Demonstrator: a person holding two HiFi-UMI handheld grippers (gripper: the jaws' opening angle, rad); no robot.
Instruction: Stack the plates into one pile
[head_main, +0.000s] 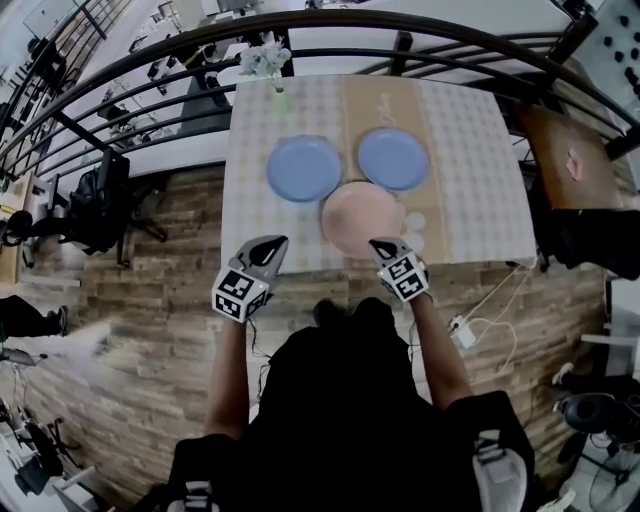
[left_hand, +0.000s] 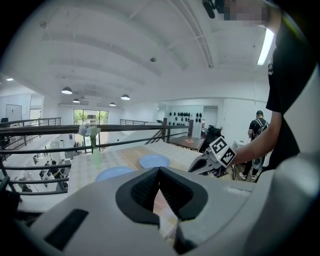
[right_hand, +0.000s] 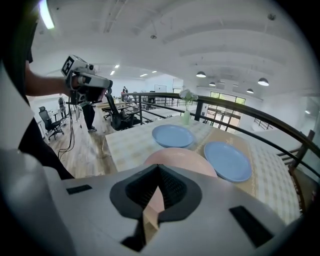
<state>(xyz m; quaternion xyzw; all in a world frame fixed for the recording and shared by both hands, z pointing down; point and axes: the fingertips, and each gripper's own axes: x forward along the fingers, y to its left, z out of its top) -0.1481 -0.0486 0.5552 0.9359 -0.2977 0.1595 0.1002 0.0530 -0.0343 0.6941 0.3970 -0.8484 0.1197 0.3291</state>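
Observation:
Three plates lie apart on the checked table (head_main: 470, 170): a blue plate (head_main: 304, 167) at the left, a second blue plate (head_main: 393, 158) at the right, and a pink plate (head_main: 362, 221) nearest me. My left gripper (head_main: 262, 252) hovers by the table's near edge, left of the pink plate, shut and empty. My right gripper (head_main: 385, 250) hangs over the pink plate's near rim, also shut with nothing in it. In the right gripper view the pink plate (right_hand: 180, 159) lies just beyond the jaws, with the blue plates (right_hand: 173, 135) (right_hand: 227, 160) behind it. The left gripper view shows both blue plates (left_hand: 115, 173) (left_hand: 154, 161).
A vase of flowers (head_main: 270, 62) stands at the table's far left corner. A dark railing (head_main: 330, 25) runs behind the table. A brown side table (head_main: 570, 160) is at the right, an office chair (head_main: 100, 200) at the left, and cables (head_main: 470, 325) lie on the wooden floor.

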